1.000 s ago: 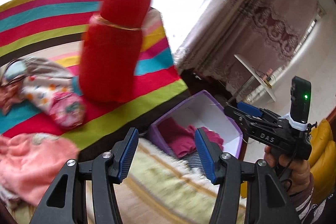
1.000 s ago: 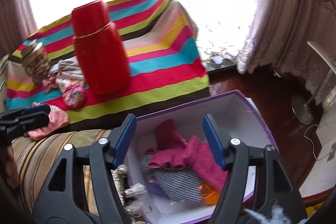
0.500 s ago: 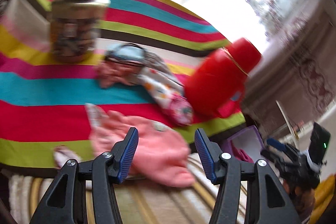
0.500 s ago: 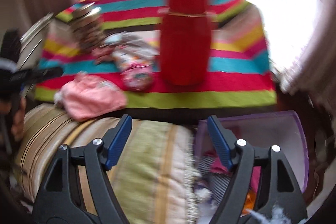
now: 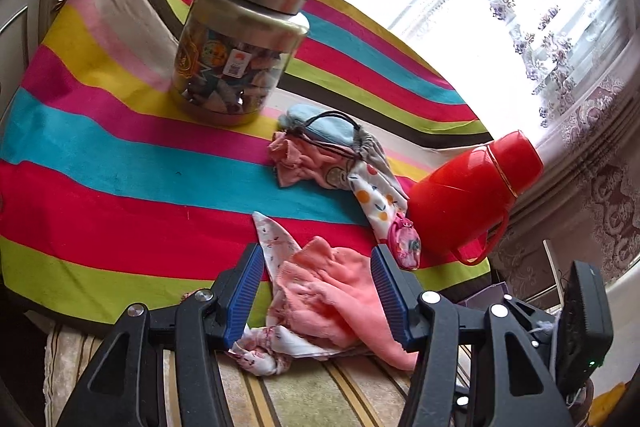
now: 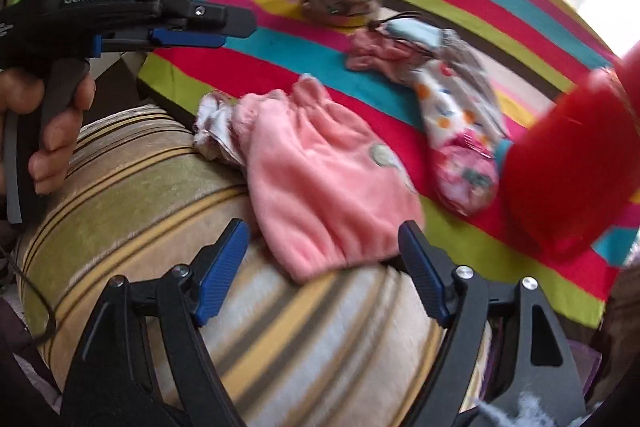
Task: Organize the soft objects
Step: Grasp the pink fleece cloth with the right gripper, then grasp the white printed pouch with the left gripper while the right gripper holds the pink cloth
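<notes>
A pink fleece cloth lies at the near edge of the striped blanket, on top of a white patterned cloth. My left gripper is open, its blue pads on either side of the pink cloth and clear of it. In the right wrist view the same pink cloth has its near edge between the tips of my right gripper, which is open wide and does not press on it. A pile of small soft items and a pink pouch lie further back.
A clear jar with a metal lid stands at the back and a red thermos at the right. A purple box shows at the lower right. A hand holds the left gripper over a striped cushion.
Both views have swung left, away from the purple box and onto the blanket. The pink cloth now sits between both pairs of fingers. The right jaws stand wider.
</notes>
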`<state>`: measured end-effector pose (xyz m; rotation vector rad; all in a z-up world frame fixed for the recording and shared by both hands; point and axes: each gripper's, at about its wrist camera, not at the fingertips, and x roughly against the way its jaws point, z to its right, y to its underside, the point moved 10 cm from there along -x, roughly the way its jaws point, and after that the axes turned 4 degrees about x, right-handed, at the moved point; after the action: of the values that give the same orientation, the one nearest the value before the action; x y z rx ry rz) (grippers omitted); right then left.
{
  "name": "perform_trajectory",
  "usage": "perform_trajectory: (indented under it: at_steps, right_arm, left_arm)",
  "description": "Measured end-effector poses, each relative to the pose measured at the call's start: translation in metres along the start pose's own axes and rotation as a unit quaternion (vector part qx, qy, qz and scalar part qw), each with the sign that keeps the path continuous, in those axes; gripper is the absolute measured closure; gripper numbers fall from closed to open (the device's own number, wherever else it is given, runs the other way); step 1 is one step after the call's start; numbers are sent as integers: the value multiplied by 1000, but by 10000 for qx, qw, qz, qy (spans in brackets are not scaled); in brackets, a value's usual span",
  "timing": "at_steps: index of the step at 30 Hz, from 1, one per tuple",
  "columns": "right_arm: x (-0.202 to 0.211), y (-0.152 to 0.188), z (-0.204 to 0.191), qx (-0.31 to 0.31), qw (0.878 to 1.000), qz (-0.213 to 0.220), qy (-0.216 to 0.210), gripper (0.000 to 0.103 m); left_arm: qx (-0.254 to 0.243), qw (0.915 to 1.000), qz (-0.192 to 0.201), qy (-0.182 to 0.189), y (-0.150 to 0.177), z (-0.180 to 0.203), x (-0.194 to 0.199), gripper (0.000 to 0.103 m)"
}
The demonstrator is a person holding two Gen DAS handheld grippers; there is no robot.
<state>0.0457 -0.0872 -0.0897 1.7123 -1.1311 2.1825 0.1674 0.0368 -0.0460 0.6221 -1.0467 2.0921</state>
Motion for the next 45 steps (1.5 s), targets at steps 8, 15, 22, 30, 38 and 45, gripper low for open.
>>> perform_trajectory:
  at_steps: [8, 15, 22, 30, 38, 45]
  right_arm:
    - [-33, -22, -4, 49, 9991, -171, -397, 24]
    - [-47, -32, -2, -132, 9971, -146, -737, 82]
    - [-15, -28, 32, -828, 9939, 342, -635, 88]
    - [36, 3, 89, -1815, 9794, 860, -209, 90]
    - [79, 46, 131, -2448, 9629, 1116, 198, 90]
    - [98, 88, 154, -2892, 9495, 1125, 458, 90]
  left_arm:
    - [17, 10000, -52, -60, -11, -11, -12, 46]
    - [-80, 9998, -164, -92, -20, -8, -29, 46]
    - [-345, 9991, -256, 16, -32, 17, -51, 46]
    - [-277, 9957, -809, 357, -30, 55, -101, 46]
    - [204, 9880, -1476, 399, -19, 67, -167, 46]
    - [603, 9822, -1689, 555, -13, 67, -202, 49]
